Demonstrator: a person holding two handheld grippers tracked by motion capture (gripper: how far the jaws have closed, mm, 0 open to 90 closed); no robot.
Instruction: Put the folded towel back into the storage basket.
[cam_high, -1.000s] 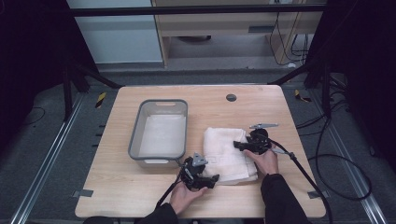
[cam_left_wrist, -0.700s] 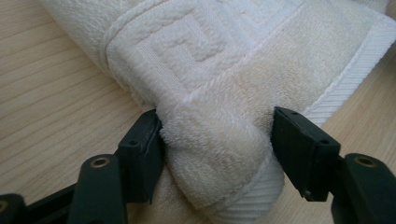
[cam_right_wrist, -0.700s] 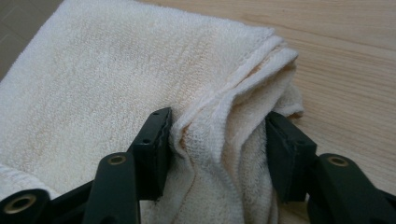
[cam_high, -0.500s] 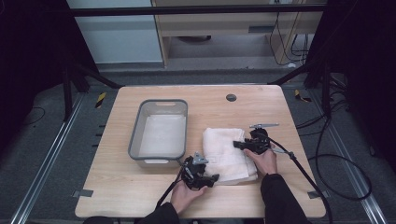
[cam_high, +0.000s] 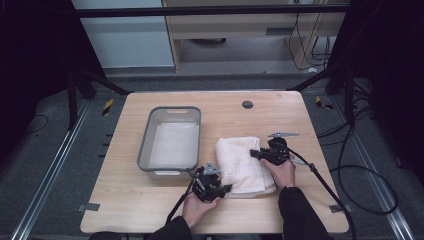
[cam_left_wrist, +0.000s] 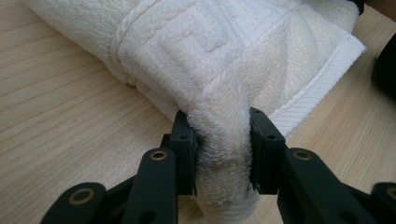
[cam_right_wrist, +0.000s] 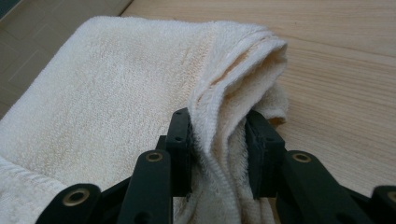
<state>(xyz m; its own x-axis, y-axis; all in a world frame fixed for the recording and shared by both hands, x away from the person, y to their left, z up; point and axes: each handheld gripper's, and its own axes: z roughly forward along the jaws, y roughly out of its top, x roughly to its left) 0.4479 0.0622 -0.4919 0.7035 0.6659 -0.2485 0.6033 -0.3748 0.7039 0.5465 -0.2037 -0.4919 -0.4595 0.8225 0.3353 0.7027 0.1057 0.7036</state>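
Note:
A folded white towel (cam_high: 241, 162) lies on the wooden table, right of a grey bin (cam_high: 170, 138). My left gripper (cam_high: 226, 189) sits at the towel's near left corner. In the left gripper view its jaws have just been closing and now pinch a bunched fold of the towel (cam_left_wrist: 201, 56), with the left gripper (cam_left_wrist: 223, 149) shut on it. My right gripper (cam_high: 254, 153) rests at the towel's right edge. The right gripper view shows the right gripper (cam_right_wrist: 218, 149) also just closed, its pads squeezing a raised ridge of the towel (cam_right_wrist: 107, 93).
The grey bin holds a flat white lining and stands left of the towel. A small dark round disc (cam_high: 247, 104) is set in the table's far side. Cables (cam_high: 320, 180) trail from both grippers toward the near edge.
Both hands have stayed where they were. The grippers' jaws have drawn in onto the towel's edges.

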